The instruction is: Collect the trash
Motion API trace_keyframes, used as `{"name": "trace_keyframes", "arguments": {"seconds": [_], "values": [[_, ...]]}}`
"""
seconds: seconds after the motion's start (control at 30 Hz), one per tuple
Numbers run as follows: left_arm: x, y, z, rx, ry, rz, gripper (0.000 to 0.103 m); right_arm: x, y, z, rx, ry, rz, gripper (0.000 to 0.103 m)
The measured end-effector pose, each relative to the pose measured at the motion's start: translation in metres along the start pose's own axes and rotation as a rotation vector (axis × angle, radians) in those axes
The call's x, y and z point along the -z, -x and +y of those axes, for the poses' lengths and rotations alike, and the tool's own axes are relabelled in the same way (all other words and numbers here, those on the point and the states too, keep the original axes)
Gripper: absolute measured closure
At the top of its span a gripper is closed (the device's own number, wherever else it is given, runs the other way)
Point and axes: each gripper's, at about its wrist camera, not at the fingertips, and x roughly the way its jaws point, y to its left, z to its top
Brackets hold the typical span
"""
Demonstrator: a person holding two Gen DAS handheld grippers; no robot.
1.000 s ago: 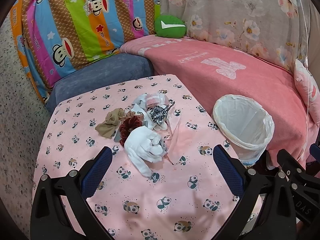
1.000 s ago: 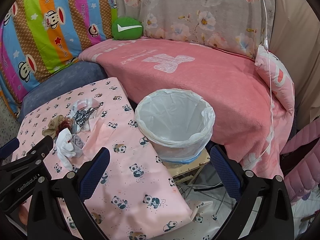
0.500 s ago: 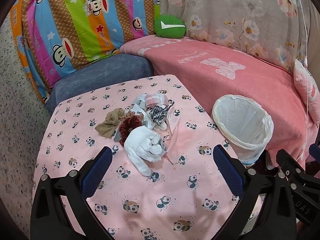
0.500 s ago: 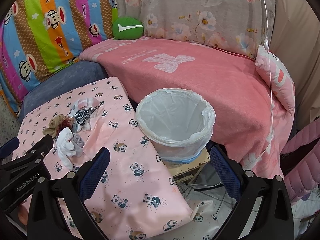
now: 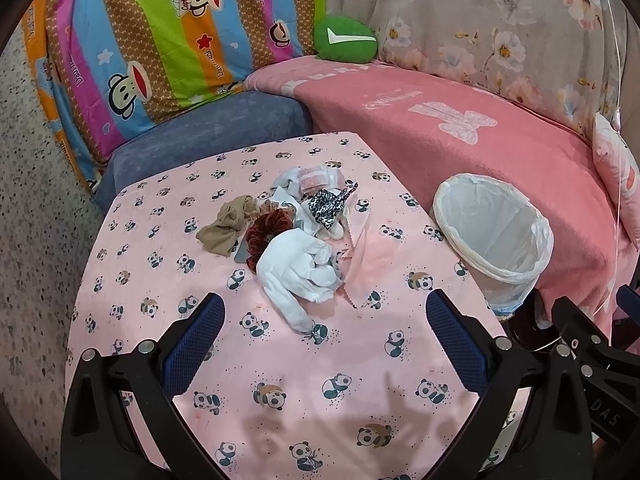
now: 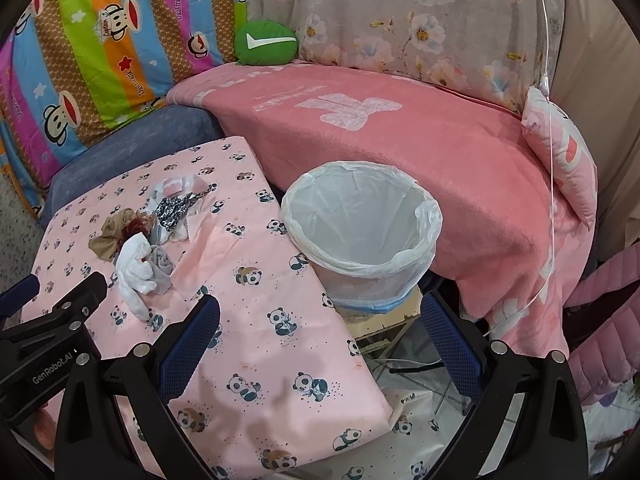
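A heap of cloth scraps lies mid-table: a white glove-like rag (image 5: 298, 270) (image 6: 134, 270) nearest me, a dark red scrunchie (image 5: 266, 230), a tan cloth (image 5: 226, 226) (image 6: 106, 240), a leopard-print piece (image 5: 326, 208) (image 6: 172, 208) and a pink-white wrapper (image 5: 316, 178). A white-lined trash bin (image 5: 494, 236) (image 6: 360, 236) stands off the table's right edge. My left gripper (image 5: 324, 328) hovers open just short of the white rag. Facing the bin's base, my right gripper (image 6: 320, 328) is open and holds nothing.
The table wears a pink panda-print cloth (image 5: 280, 360) (image 6: 260, 340). A sofa with a pink blanket (image 5: 460, 132) and a blue cushion (image 5: 208, 136) wraps the far side. A green pillow (image 5: 346, 38) and a striped cartoon quilt (image 5: 160, 40) sit behind. The bin rests on a small stool (image 6: 384, 320).
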Motion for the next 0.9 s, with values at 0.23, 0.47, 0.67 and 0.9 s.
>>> {"name": "trace_keyframes", "arguments": {"seconds": [0.23, 0.47, 0.67, 0.9], "values": [[0.0025, -0.0016, 0.0062, -0.001, 0.01, 0.014, 0.007, 0.0013, 0.001, 0.0026, -0.002, 0.005, 0.003, 0.005], [0.004, -0.0006, 0.0076, -0.003, 0.01, 0.012, 0.007, 0.002, 0.0013, 0.0036, -0.001, 0.005, -0.001, 0.005], [0.0043, -0.0002, 0.0093, -0.004, 0.012, 0.012, 0.007, 0.0012, 0.0048, 0.0053, 0.002, 0.004, -0.006, 0.005], [0.0045, 0.0011, 0.0104, -0.002, 0.01, 0.009, 0.007, -0.0009, 0.0073, 0.0036, 0.004, 0.0, -0.011, 0.005]]}}
